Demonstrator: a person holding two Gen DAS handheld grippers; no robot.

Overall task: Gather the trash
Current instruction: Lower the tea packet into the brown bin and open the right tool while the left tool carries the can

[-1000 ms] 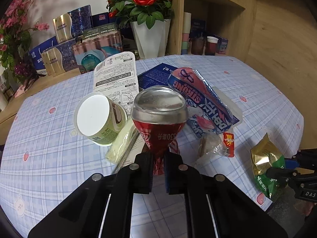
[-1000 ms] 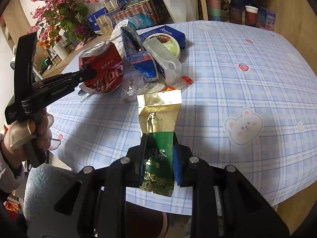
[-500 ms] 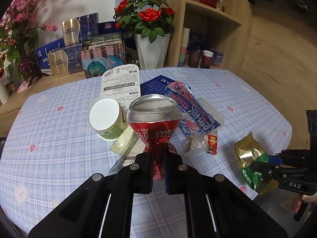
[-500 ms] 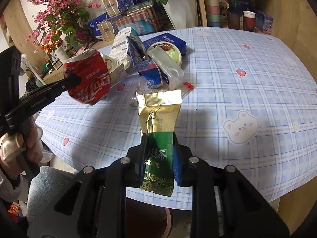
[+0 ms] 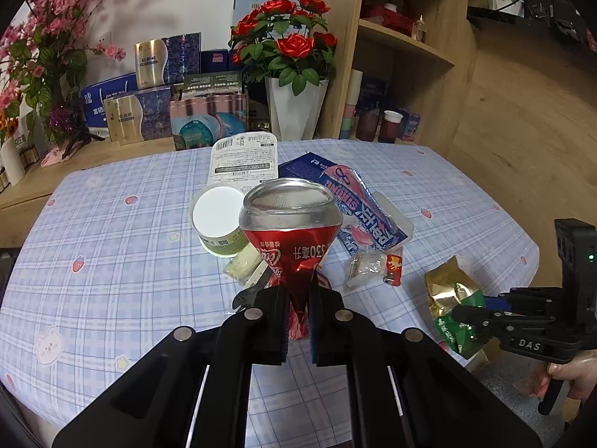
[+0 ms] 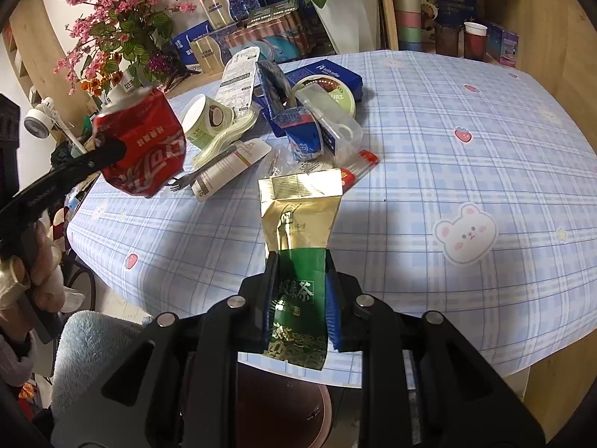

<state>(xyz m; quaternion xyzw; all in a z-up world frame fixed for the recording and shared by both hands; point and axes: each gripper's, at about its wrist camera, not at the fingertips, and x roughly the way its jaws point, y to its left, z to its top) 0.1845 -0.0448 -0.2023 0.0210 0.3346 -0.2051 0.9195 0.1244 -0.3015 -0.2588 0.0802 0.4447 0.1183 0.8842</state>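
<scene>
Crushed red aluminium soda can [image 5: 290, 239] pinched tight in left gripper [image 5: 298, 321] jaws, green-gold foil tea pouch [image 6: 298, 261] clamped in right gripper [image 6: 298, 306], both above the blue checked tablecloth [image 6: 447, 156].

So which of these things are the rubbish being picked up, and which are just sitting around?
Part of the job:
- crushed red can, pinched in the left gripper
- green and gold tea packet, held in the right gripper
- wrappers and cups heaped on the table

Just lying about:
- vase of red roses
- gift boxes behind the table
- paper cups on the shelf
</scene>
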